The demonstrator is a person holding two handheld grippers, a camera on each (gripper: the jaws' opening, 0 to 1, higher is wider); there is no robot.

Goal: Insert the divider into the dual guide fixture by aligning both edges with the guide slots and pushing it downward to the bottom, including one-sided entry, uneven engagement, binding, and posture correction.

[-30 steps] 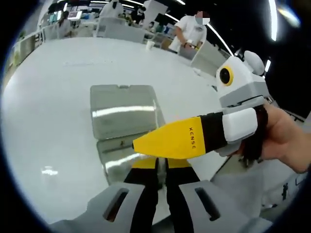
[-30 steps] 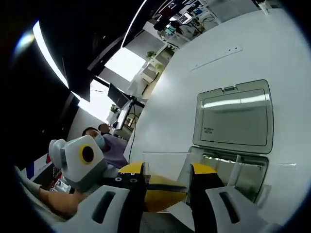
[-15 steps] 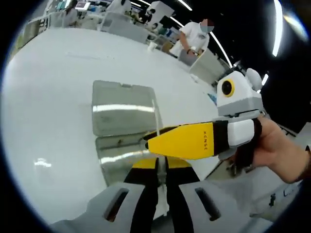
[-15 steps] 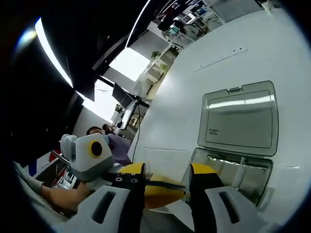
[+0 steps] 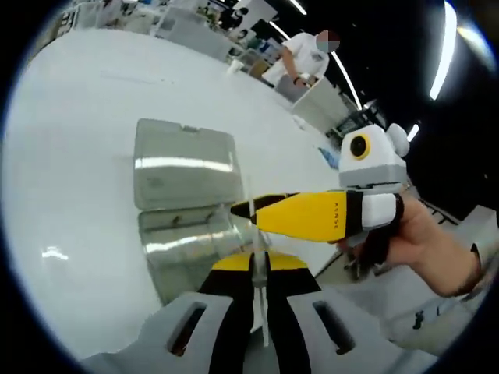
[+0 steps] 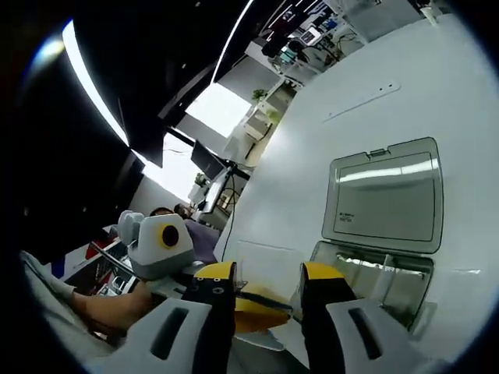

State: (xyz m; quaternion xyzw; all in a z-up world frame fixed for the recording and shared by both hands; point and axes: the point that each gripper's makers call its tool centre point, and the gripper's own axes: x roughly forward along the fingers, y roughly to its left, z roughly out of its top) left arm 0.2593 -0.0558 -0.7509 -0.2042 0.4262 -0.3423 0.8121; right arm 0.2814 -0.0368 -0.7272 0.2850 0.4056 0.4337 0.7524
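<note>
A broad white desk (image 5: 70, 117) fills the foreground of a large workroom, with a person in a white shirt (image 5: 300, 58) standing at its far edge. On the desk lies a clear plastic box, the guide fixture (image 5: 187, 241), with its hinged lid (image 5: 181, 164) folded flat behind it.

In the left gripper view, the left claw (image 5: 260, 290) is clenched on the clear divider (image 5: 261, 312), which shows edge-on as a thin pale sheet rising between the two black jaws and reaching up over the near side of the fixture. The right claw (image 5: 238, 210) comes in from the right, its yellow jaw lying across the divider's upper part, a hand (image 5: 425, 249) behind it.

In the right gripper view, the divider (image 6: 269, 261) stands as a transparent panel between the right claw's (image 6: 261, 284) yellow-tipped jaws, just left of the open fixture (image 6: 370, 284). The jaws stand apart around the panel; whether they pinch it I cannot tell. The left claw's yellow jaw (image 6: 253, 308) crosses beneath.
</note>
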